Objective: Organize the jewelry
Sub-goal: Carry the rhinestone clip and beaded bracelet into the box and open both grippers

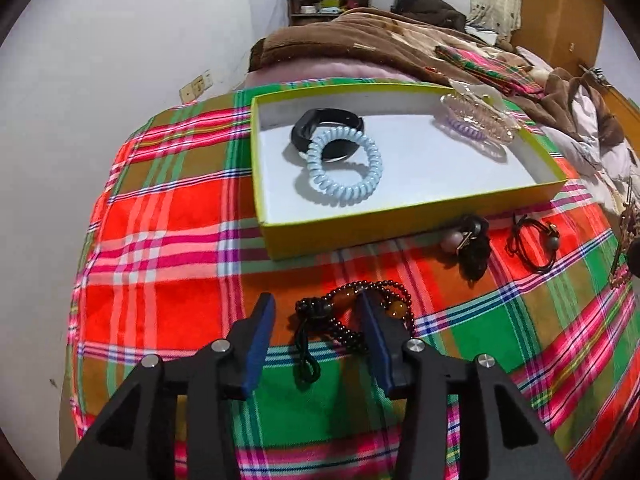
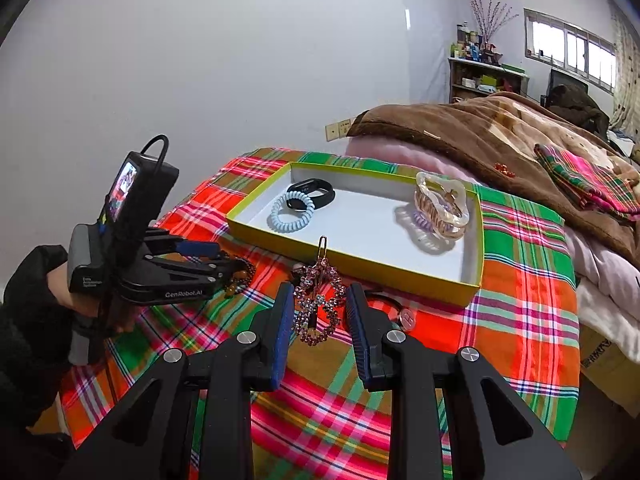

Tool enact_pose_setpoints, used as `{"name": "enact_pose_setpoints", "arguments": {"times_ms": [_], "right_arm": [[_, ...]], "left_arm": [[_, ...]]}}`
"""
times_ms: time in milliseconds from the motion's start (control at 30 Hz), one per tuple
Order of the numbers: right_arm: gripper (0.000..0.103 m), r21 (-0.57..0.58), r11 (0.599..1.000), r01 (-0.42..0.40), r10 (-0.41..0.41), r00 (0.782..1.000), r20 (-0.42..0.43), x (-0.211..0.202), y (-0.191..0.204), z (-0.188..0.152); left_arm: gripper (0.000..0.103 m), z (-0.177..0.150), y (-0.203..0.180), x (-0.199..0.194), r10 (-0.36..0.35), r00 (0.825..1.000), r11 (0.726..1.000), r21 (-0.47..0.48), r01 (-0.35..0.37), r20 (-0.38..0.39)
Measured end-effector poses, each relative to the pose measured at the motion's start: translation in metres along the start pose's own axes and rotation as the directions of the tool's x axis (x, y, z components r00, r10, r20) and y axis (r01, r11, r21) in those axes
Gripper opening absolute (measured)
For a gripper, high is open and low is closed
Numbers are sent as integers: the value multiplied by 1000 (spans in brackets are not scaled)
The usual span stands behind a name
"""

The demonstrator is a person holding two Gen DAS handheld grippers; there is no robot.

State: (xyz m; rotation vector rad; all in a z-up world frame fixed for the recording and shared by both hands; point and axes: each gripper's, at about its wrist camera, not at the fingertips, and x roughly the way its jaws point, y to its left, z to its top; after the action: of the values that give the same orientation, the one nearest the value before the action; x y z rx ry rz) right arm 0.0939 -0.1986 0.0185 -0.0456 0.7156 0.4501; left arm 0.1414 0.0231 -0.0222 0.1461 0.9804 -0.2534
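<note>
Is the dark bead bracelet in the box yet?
Out. The bead bracelet lies on the plaid cloth before the box, between the left gripper's open fingers.

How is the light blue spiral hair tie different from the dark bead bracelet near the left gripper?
The light blue spiral hair tie lies inside the yellow box, resting partly on a black band; the dark bead bracelet lies outside it on the plaid cloth. The hair tie is one smooth pale coil; the bracelet is strands of small dark beads with amber ones and a cord. Both are loops.
</note>
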Motion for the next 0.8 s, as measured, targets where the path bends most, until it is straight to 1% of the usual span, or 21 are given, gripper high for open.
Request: {"name": "enact_pose_setpoints", "arguments": {"times_ms": [33, 100, 167, 300, 533, 800], "right_arm": [[28, 1, 1000, 0, 0, 1000, 0, 1, 1, 0], [28, 2, 1000, -3, 3, 1000, 0, 1, 1, 0], [28, 1, 1000, -2, 2, 1000, -3, 2, 2, 0], [28, 0, 1000, 4, -4, 1000, -1, 0, 2, 0], [28, 0, 1000, 20, -20, 1000, 13, -6, 2, 6], [28, -5, 999, 38, -38, 999, 38, -11, 2, 19]], "left_arm": [[46, 0, 0, 0, -8, 1000, 1000, 5, 8, 7], [31, 0, -1, 0, -22, 1000, 1000, 8, 22, 11], [22, 0, -2, -1, -18, 1000, 1000, 14, 18, 13], [20, -1, -1, -6, -61, 998, 998, -18, 61, 17], [19, 8, -3, -35, -67, 993, 997, -22, 70, 98], [19, 29, -3, -65, -108, 980, 994, 0, 110, 166]]}}
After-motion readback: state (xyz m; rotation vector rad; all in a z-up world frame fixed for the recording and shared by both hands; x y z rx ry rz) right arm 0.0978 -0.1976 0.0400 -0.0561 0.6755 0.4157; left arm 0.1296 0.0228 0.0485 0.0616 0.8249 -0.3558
